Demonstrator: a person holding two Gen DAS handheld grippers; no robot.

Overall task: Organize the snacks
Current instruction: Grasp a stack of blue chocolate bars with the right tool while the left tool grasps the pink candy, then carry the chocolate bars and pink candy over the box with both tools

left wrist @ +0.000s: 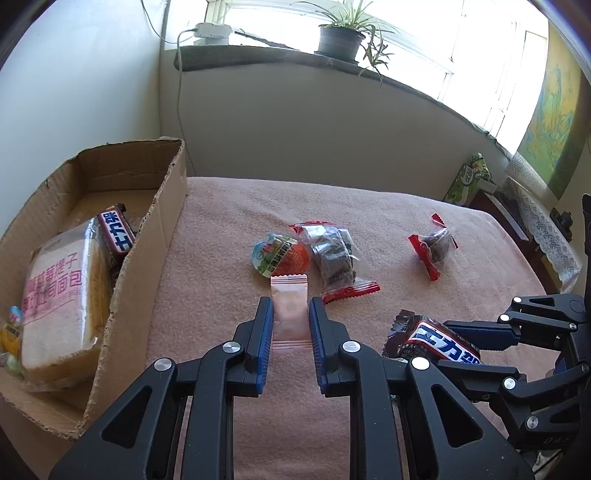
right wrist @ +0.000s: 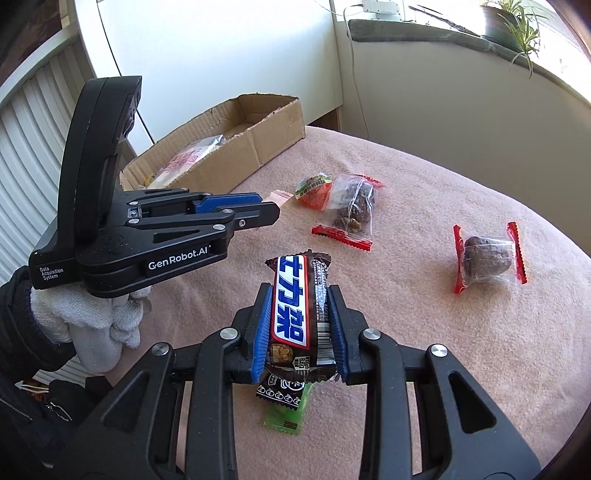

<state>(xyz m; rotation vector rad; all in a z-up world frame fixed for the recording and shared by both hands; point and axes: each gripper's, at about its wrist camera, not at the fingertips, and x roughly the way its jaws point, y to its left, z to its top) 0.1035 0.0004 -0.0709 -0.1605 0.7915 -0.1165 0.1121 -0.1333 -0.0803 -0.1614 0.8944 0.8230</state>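
Pink terry cloth (left wrist: pixel 369 206) covers the work surface, set under a stone windowsill (left wrist: pixel 258 55) bearing a potted spider plant (left wrist: pixel 341 37) and a white power adapter (left wrist: pixel 212 29).

Item one: cardboard box (left wrist: pixel 162 229), torn rim, at the cloth's left edge. Contents: a bagged sliced bread loaf (left wrist: pixel 62 306), a dark chocolate bar (left wrist: pixel 114 232) leaning on the loaf, and a small colourful packet (left wrist: pixel 11 332) at the near corner.

Item two: left tongs (left wrist: pixel 290 314), blue-padded, clenched on a small translucent pink sachet (left wrist: pixel 289 295) held by its sides, with its crimped top edge sticking out past the tips. In the right wrist view a white-gloved hand (right wrist: pixel 96 321) with a dark sleeve carries them.

Item three: right tongs (right wrist: pixel 300 306), clenched on a chocolate bar (right wrist: pixel 295 306) in a brown, blue and white wrapper, gripped across its width and held above the cloth. A green wrapper (right wrist: pixel 288 413) shows below the bar's near end; whether it is held or lying on the cloth cannot be told.

Item four: loose snacks on the cloth. An orange jelly cup (left wrist: pixel 282 256) with a printed lid, touching a clear red-edged bag of dark nut cake (left wrist: pixel 332 258). A second, smaller red-edged bag (left wrist: pixel 434 245) lies well apart to the right.

Item five: a green carton (left wrist: pixel 467 179) beyond the cloth's far right corner, beside a lace-draped shelf (left wrist: pixel 539 218).
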